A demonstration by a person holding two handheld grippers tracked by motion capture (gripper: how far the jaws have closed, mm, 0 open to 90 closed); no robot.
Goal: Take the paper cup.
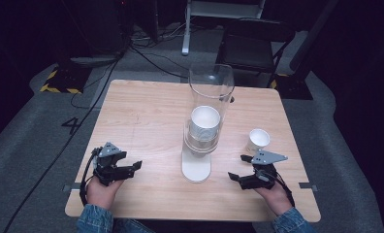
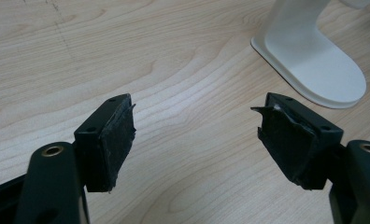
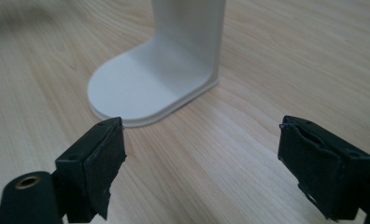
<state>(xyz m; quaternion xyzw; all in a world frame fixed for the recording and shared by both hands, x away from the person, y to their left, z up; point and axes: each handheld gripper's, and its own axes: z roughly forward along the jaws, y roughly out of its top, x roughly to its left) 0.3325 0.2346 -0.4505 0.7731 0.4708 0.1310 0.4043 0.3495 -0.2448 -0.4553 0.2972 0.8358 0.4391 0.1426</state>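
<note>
Both the left gripper (image 1: 132, 167) and right gripper (image 1: 239, 167) rest on the wooden desk (image 1: 146, 116), jaws apart, empty; next likely reaching for the small white paper cup (image 1: 258, 140).

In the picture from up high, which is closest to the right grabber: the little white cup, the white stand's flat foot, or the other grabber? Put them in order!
From the right gripper:
1. Little white cup, just behind it, toward the table's far right.
2. White stand's flat foot, to its left at the table's middle; nearly as close as the cup.
3. Left gripper, across the table past the stand.
</note>
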